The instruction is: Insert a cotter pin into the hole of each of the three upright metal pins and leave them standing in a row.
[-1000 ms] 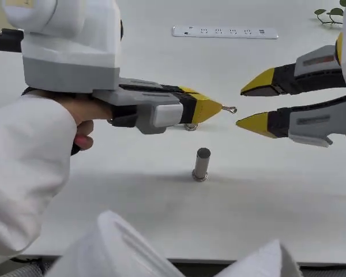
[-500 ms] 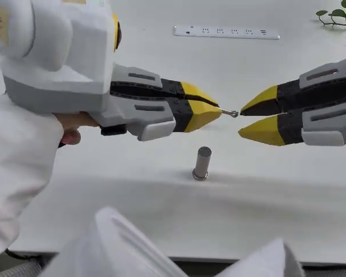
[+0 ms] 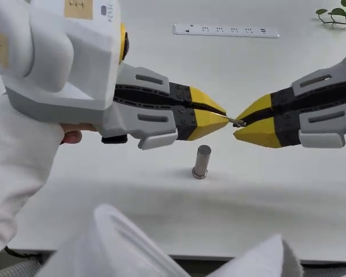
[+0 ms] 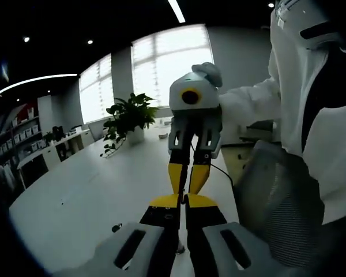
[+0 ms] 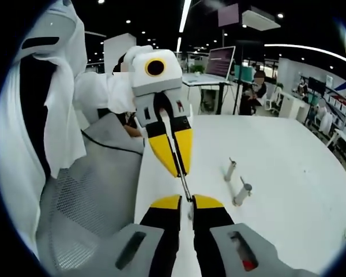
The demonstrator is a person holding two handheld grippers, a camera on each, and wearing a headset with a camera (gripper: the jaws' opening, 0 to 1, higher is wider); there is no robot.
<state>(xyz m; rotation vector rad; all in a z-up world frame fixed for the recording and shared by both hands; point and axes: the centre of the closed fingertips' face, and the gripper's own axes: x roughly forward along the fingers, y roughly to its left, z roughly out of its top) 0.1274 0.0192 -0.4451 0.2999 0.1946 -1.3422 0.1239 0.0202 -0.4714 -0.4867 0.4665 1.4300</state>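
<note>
Head view: the left gripper (image 3: 224, 114) is clamped on a cotter pin (image 3: 235, 122) that juts from its tips. The right gripper (image 3: 237, 126) meets it tip to tip, closed on the looped end. A metal pin (image 3: 202, 161) stands on the desk (image 3: 277, 196) below the left gripper's tips.

Left gripper view: the right gripper (image 4: 188, 189) faces it head-on.

Right gripper view: two metal pins (image 5: 230, 169) stand just right of the left gripper (image 5: 179, 172).
</note>
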